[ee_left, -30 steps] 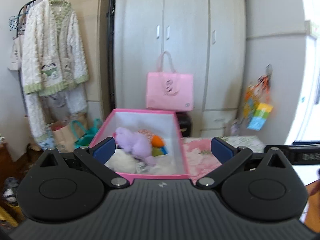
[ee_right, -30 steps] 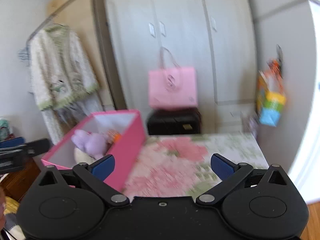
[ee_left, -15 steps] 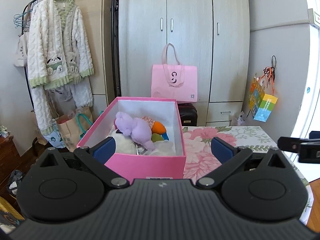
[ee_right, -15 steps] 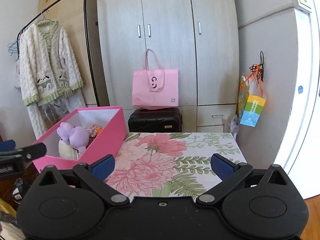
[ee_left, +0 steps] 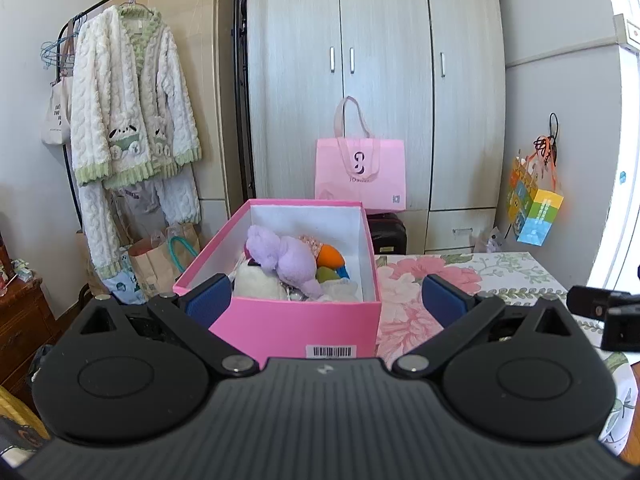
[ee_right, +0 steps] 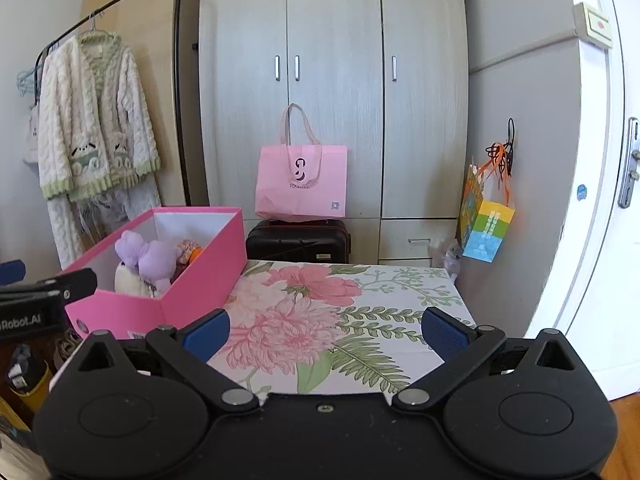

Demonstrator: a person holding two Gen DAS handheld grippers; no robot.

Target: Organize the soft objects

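- Soft toys sit piled inside the pink box [ee_left: 296, 326], which rests on the left part of the floral tablecloth [ee_right: 360, 312]; a purple plush [ee_left: 286, 258] lies on top, a white plush [ee_left: 258, 284] sits under it toward the near end, and an orange piece [ee_left: 332, 256] shows beside the purple one.
- Nearest to the lens, the left gripper [ee_left: 326, 300] has its 2 blue-padded fingers spread wide with nothing between them, aimed at the near end of the box, where a barcode label [ee_left: 331, 351] is stuck.
- The right gripper [ee_right: 326, 330] is likewise spread wide and empty, held over the bare flowered cloth to the right of the box.
- Each gripper shows at the edge of the other's view, apart from the box.
- Behind the table stands a black suitcase [ee_right: 298, 240], with a pink tote bag [ee_right: 302, 184] on top of it.
- Farther back is a pale wardrobe [ee_right: 336, 80] with its doors closed.
- To the left, a cream knitted cardigan [ee_left: 130, 108] hangs on a clothes rail, with paper bags [ee_left: 162, 258] on the floor below.
- To the right, a colourful gift bag [ee_right: 486, 224] hangs from a hook on the wall.
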